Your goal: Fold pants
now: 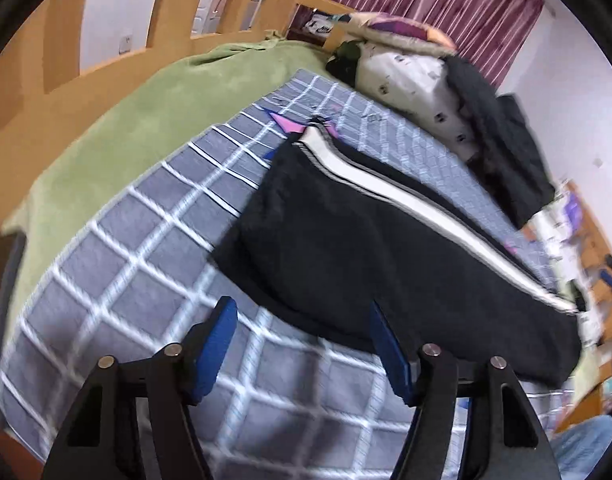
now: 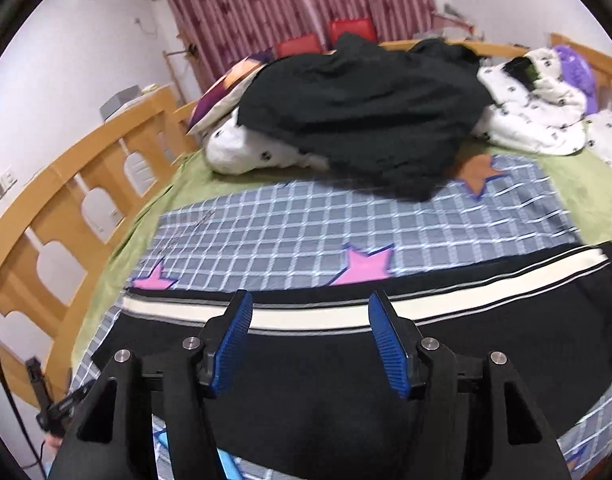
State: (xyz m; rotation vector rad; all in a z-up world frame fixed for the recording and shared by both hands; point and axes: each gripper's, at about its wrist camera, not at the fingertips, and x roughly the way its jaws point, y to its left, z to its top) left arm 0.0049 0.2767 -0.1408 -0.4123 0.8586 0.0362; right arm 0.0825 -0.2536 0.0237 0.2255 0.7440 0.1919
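Black track pants with white side stripe (image 2: 346,360) lie flat, lengthwise-folded, on grey checked bedsheet (image 1: 145,248). Left gripper (image 1: 306,344) and right gripper (image 2: 310,340) hover above, jaws apart, nothing held. Likely next: grab both ends, fold across, keep stripe edge aligned. Dark clothes pile (image 2: 366,112) sits well apart.

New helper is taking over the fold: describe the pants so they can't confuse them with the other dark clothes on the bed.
On the bed, find the grey checked sheet with pink stars. The pants lie flat along its near edge, below both open grippers. Unlike the crumpled dark heap at the far end, they carry a white side stripe.
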